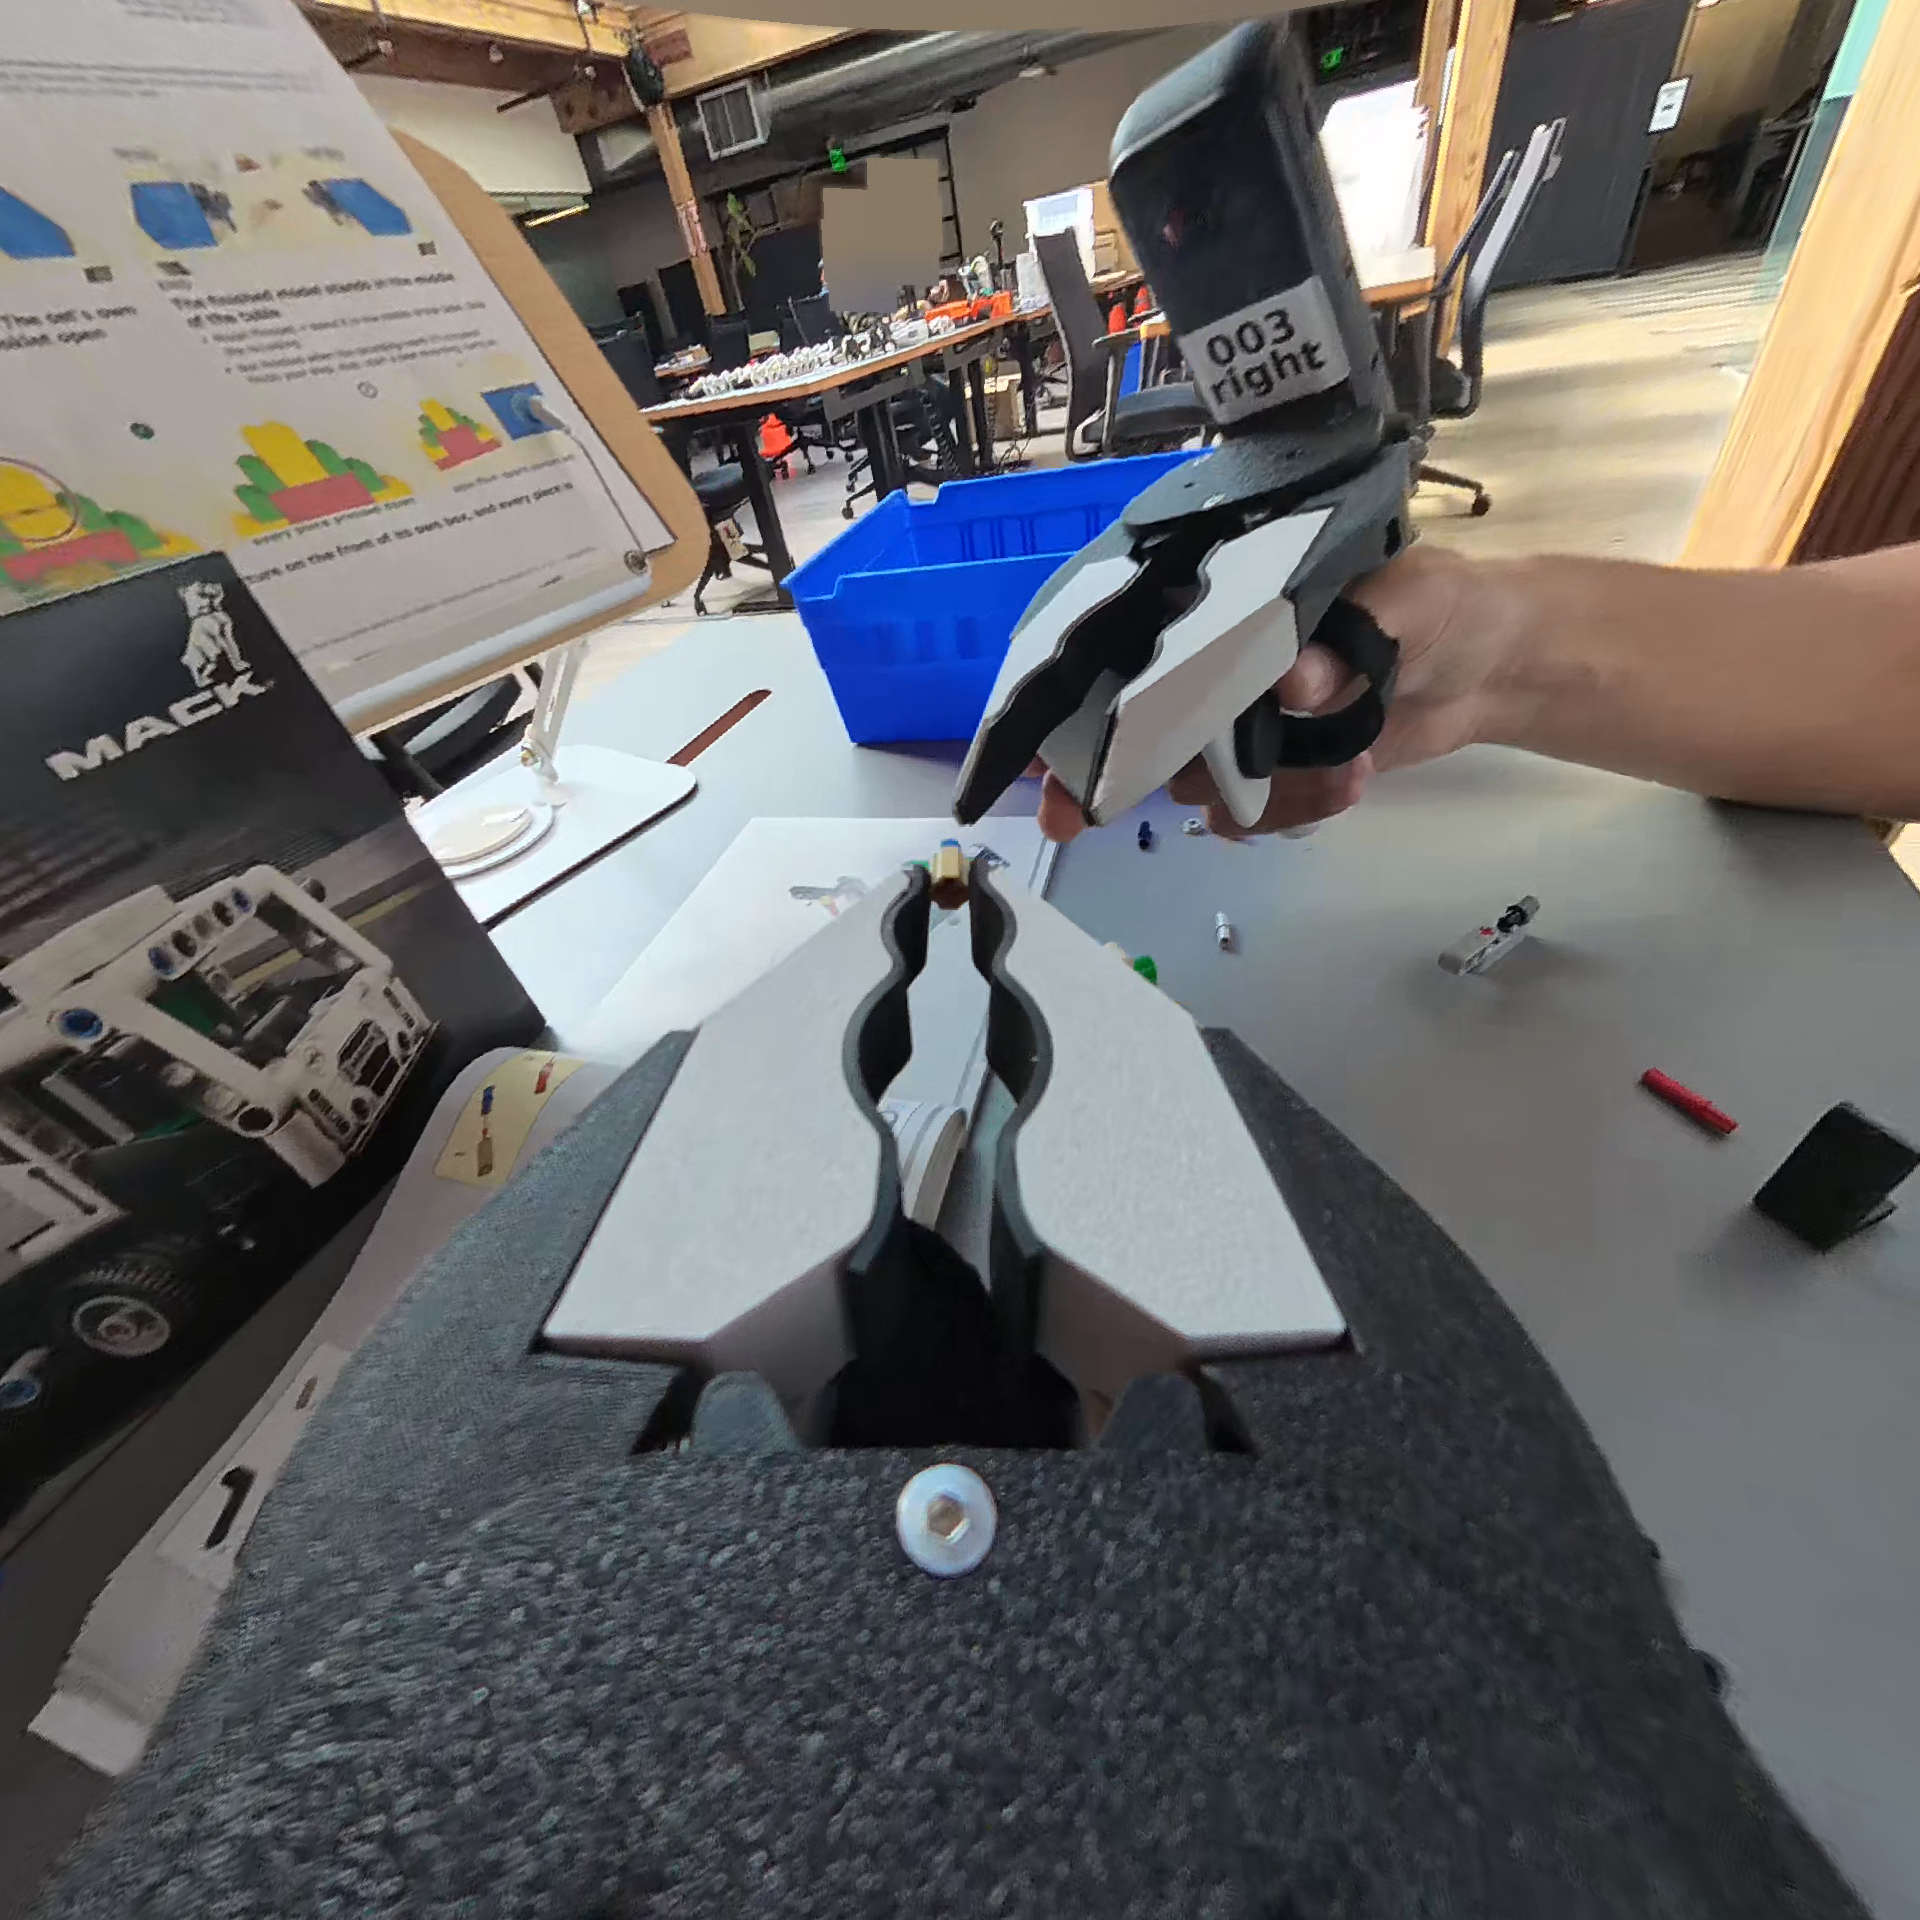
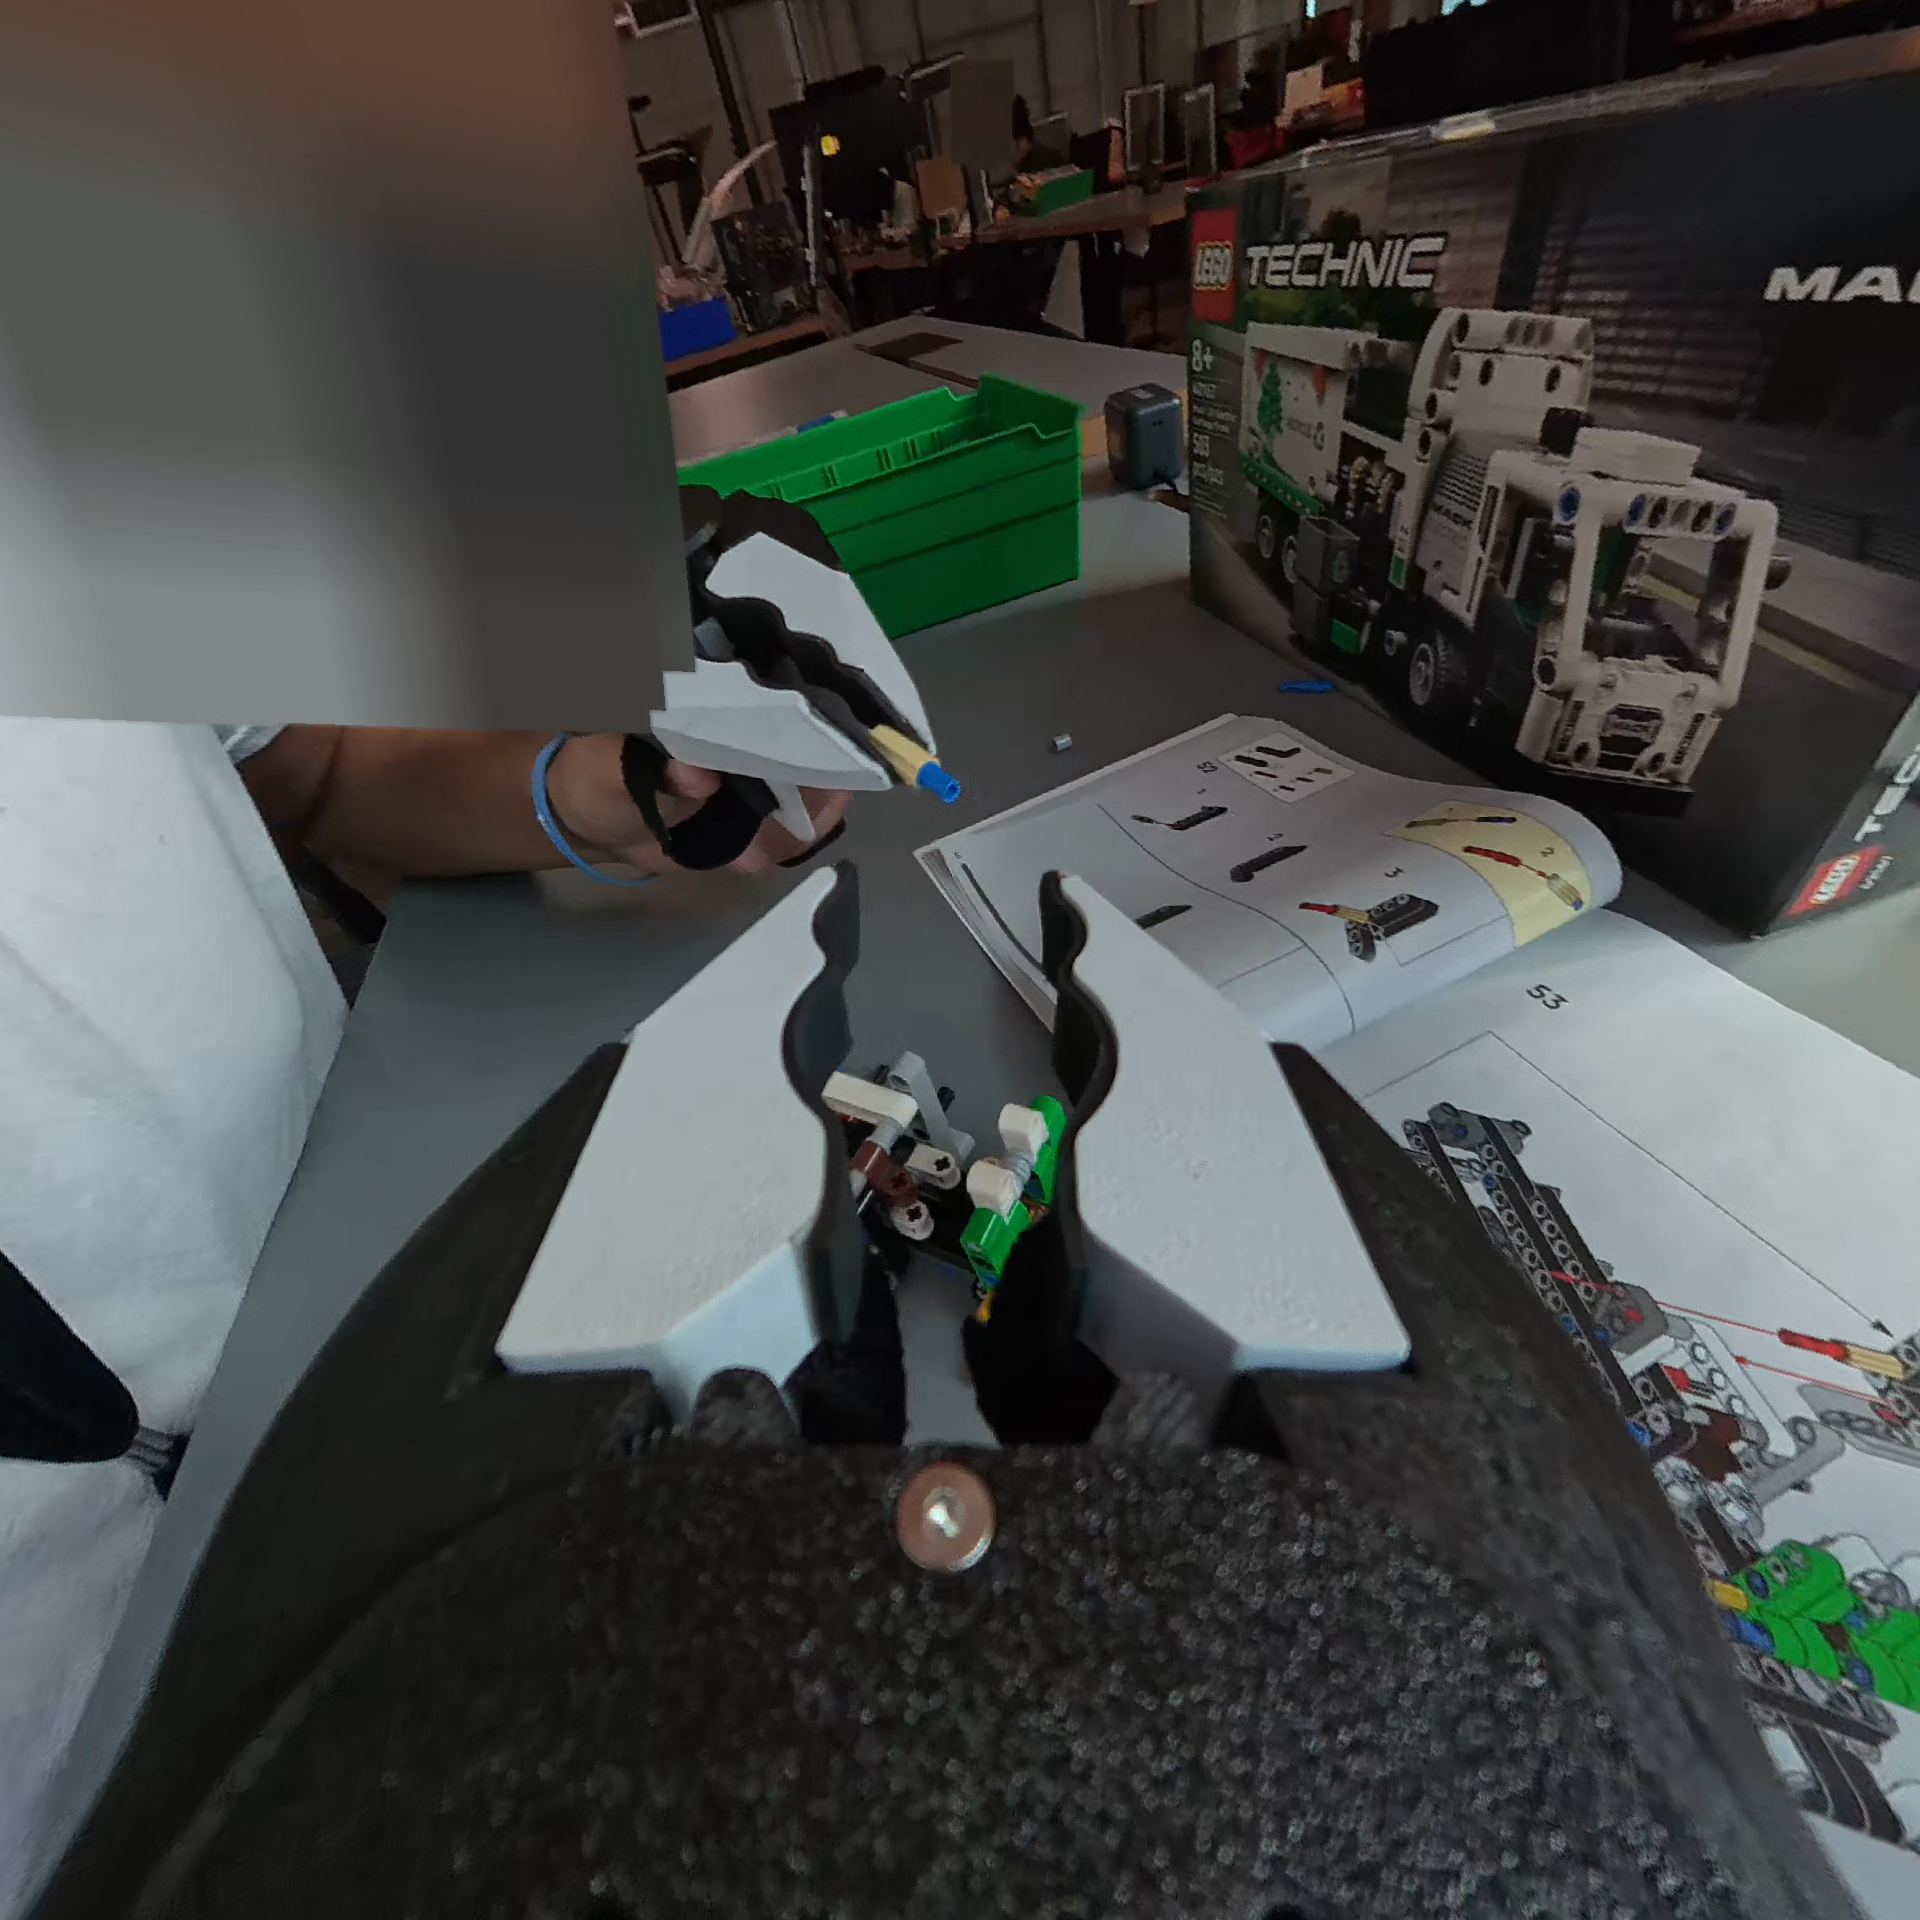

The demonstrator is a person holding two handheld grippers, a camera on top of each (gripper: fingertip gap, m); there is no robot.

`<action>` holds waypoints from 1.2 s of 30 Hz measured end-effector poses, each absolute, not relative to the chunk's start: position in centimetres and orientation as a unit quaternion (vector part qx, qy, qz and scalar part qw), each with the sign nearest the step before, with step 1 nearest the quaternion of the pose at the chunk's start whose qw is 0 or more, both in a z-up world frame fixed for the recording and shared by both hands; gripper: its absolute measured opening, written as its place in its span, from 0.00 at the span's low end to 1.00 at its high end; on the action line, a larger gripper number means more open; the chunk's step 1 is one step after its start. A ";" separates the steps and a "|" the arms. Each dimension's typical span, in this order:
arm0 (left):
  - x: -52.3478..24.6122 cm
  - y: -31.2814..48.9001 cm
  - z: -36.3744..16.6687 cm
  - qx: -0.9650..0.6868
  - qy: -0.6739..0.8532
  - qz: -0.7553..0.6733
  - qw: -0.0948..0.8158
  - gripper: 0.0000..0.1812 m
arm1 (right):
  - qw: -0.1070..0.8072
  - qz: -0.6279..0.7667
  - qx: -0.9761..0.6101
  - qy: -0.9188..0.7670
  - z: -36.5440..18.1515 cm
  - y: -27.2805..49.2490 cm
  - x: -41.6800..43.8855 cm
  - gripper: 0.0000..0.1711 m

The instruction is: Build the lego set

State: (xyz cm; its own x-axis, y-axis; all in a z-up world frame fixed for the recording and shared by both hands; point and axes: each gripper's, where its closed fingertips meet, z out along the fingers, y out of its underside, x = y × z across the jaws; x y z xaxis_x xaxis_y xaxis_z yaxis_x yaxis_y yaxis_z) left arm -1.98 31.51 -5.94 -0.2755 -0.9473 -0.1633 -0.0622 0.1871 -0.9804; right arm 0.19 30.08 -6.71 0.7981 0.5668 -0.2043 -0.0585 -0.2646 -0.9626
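Observation:
My left gripper (image 1: 948,881) is shut on a small tan pin with a blue tip (image 1: 948,885) and holds it above the open instruction booklet (image 1: 748,914). In the right wrist view the left gripper (image 2: 902,764) shows the same pin (image 2: 920,774) poking out of its tips. My right gripper (image 2: 948,902) is open and empty, held above a small partly built assembly (image 2: 935,1174) of white, green, black and brown pieces on the grey table. In the left wrist view the right gripper (image 1: 1034,810) hangs tips-down just beyond my left tips.
Loose parts lie on the table (image 1: 1455,1351): a red axle (image 1: 1688,1101), a grey beam (image 1: 1486,945), a black piece (image 1: 1834,1174), small pins (image 1: 1224,928). A blue bin (image 1: 935,613), a green bin (image 2: 935,499), the set's box (image 2: 1558,520) and a sheet on a stand (image 1: 260,312) ring the workspace. The tips of both grippers are at nearly the same place. Both grippers' tips are roughly 20 cm from the grey beam (image 1: 1486,945).

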 end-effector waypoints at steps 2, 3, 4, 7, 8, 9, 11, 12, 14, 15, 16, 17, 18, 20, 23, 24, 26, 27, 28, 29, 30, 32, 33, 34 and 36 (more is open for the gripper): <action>-2.0 30.8 -5.5 -0.397 0.627 -0.496 0.451 0.03 | 0.588 0.294 -0.728 -0.193 -6.2 29.5 -0.6 0.18; -2.0 30.4 -5.3 -0.393 0.629 -0.494 0.454 0.03 | 0.587 0.308 -0.722 -0.198 -6.2 29.3 -0.9 0.18; -2.1 30.0 -5.2 -0.390 0.632 -0.489 0.457 0.03 | 0.582 0.320 -0.720 -0.200 -6.2 29.2 -1.2 0.18; -2.1 29.4 -5.3 -0.389 0.643 -0.464 0.469 0.03 | 0.563 0.293 -0.741 -0.219 -7.1 29.1 -0.9 0.16; -2.2 29.1 -5.5 -0.395 0.647 -0.457 0.465 0.03 | 0.559 0.273 -0.749 -0.226 -7.2 29.0 -0.4 0.15; -2.4 28.8 -5.6 -0.400 0.651 -0.456 0.457 0.03 | 0.555 0.263 -0.756 -0.228 -7.2 28.8 0.1 0.16; -3.0 28.0 -5.7 -0.414 0.650 -0.463 0.438 0.03 | 0.526 0.262 -0.776 -0.227 -7.2 27.6 0.7 0.17; -3.3 27.2 -5.9 -0.418 0.654 -0.470 0.420 0.03 | 0.514 0.275 -0.781 -0.226 -7.1 26.7 0.5 0.19; -4.0 25.2 -6.2 -0.426 0.661 -0.491 0.374 0.03 | 0.506 0.316 -0.774 -0.214 -6.5 24.3 -0.7 0.20; -4.4 24.0 -6.2 -0.427 0.660 -0.505 0.357 0.03 | 0.502 0.328 -0.771 -0.216 -6.6 23.0 -1.5 0.20; -4.7 22.9 -6.3 -0.427 0.659 -0.514 0.344 0.03 | 0.494 0.324 -0.776 -0.222 -7.1 21.8 -2.1 0.20; -4.9 21.9 -6.7 -0.429 0.663 -0.514 0.335 0.03 | 0.484 0.304 -0.788 -0.229 -8.1 20.6 -2.4 0.20; -5.0 21.0 -7.4 -0.434 0.674 -0.503 0.324 0.03 | 0.467 0.288 -0.802 -0.236 -9.2 19.3 -2.7 0.19; -5.3 19.8 -9.3 -0.442 0.697 -0.470 0.313 0.03 | 0.425 0.273 -0.826 -0.251 -10.9 16.5 -3.8 0.18; -6.0 18.4 -11.5 -0.448 0.718 -0.442 0.296 0.03 | 0.374 0.205 -0.860 -0.280 -14.6 13.8 -5.0 0.16; -6.2 17.9 -12.0 -0.449 0.722 -0.440 0.290 0.03 | 0.369 0.191 -0.865 -0.282 -15.4 13.4 -5.3 0.16; -6.4 17.2 -12.2 -0.447 0.720 -0.446 0.287 0.03 | 0.413 0.197 -0.851 -0.259 -14.9 14.0 -5.9 0.15; -6.4 16.9 -12.0 -0.445 0.717 -0.453 0.289 0.03 | 0.442 0.219 -0.836 -0.240 -14.1 14.6 -6.2 0.14; -6.4 16.7 -11.6 -0.441 0.713 -0.461 0.292 0.03 | 0.469 0.237 -0.822 -0.220 -13.1 15.2 -6.4 0.15; -6.3 16.5 -11.1 -0.436 0.708 -0.470 0.297 0.03 | 0.487 0.253 -0.809 -0.208 -12.4 15.6 -6.5 0.15; -6.2 16.4 -10.6 -0.432 0.701 -0.478 0.305 0.03 | 0.498 0.268 -0.798 -0.206 -11.9 15.7 -6.7 0.16; -6.1 16.4 -10.0 -0.425 0.694 -0.486 0.318 0.03 | 0.513 0.286 -0.784 -0.202 -11.4 15.9 -7.0 0.16; -6.0 16.4 -9.9 -0.422 0.694 -0.487 0.321 0.03 | 0.522 0.305 -0.772 -0.196 -10.9 16.0 -7.2 0.16; -5.9 16.6 -9.7 -0.422 0.689 -0.489 0.330 0.03 | 0.528 0.321 -0.764 -0.182 -10.6 16.1 -7.2 0.17; -5.9 16.7 -9.2 -0.420 0.679 -0.497 0.339 0.03 | 0.544 0.354 -0.746 -0.150 -9.8 16.3 -7.1 0.16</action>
